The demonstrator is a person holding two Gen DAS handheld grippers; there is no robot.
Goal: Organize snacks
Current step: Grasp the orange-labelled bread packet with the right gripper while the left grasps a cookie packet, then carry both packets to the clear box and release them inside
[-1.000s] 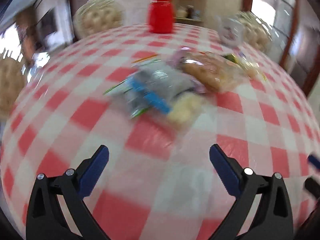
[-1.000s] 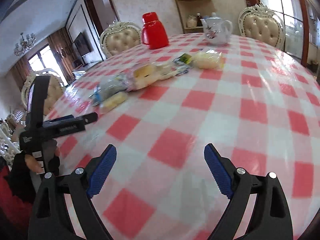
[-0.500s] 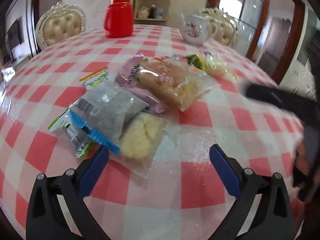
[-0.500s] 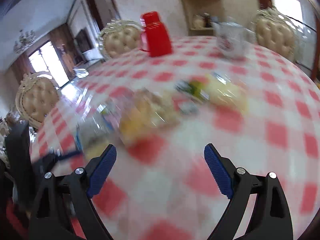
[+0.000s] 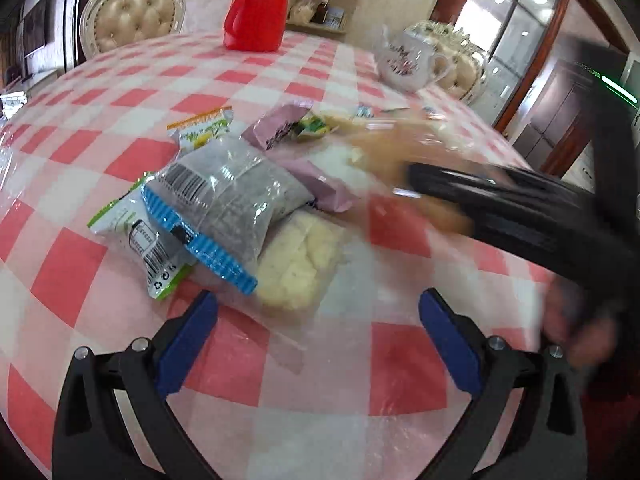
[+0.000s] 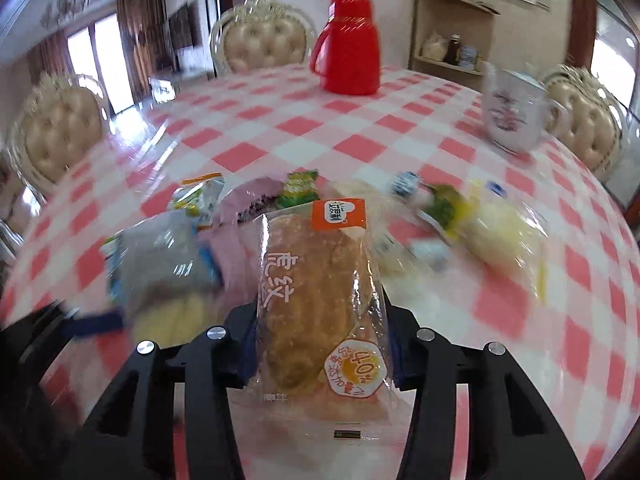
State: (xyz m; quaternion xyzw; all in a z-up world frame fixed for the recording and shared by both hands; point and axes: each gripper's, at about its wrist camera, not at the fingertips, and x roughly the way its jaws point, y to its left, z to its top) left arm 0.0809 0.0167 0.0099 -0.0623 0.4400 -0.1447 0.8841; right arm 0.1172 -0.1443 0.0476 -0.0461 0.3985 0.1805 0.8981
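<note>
A heap of wrapped snacks lies on the red-and-white checked table (image 5: 80, 268). It includes a grey packet with a blue edge (image 5: 228, 204), a pale biscuit packet (image 5: 300, 256), a purple packet (image 5: 280, 126) and a green-and-white packet (image 5: 136, 236). My left gripper (image 5: 316, 320) is open just short of the biscuit packet, holding nothing. The jaws of my right gripper (image 6: 322, 344) are closing, and the pads press both sides of a clear-wrapped bread packet (image 6: 316, 300) between them. In the left wrist view the right gripper (image 5: 500, 208) is a blurred black shape over the heap's right side.
At the far side of the table stand a red thermos jug (image 5: 256, 12) and a white teapot (image 5: 404, 60). Padded chairs (image 6: 260, 44) ring the table. A yellow snack packet (image 6: 500, 236) lies apart to the right. The table edge curves away on the left.
My right gripper swung in over the heap and closed from wide open around the bread packet. My left gripper drew nearer to the snacks and stayed open.
</note>
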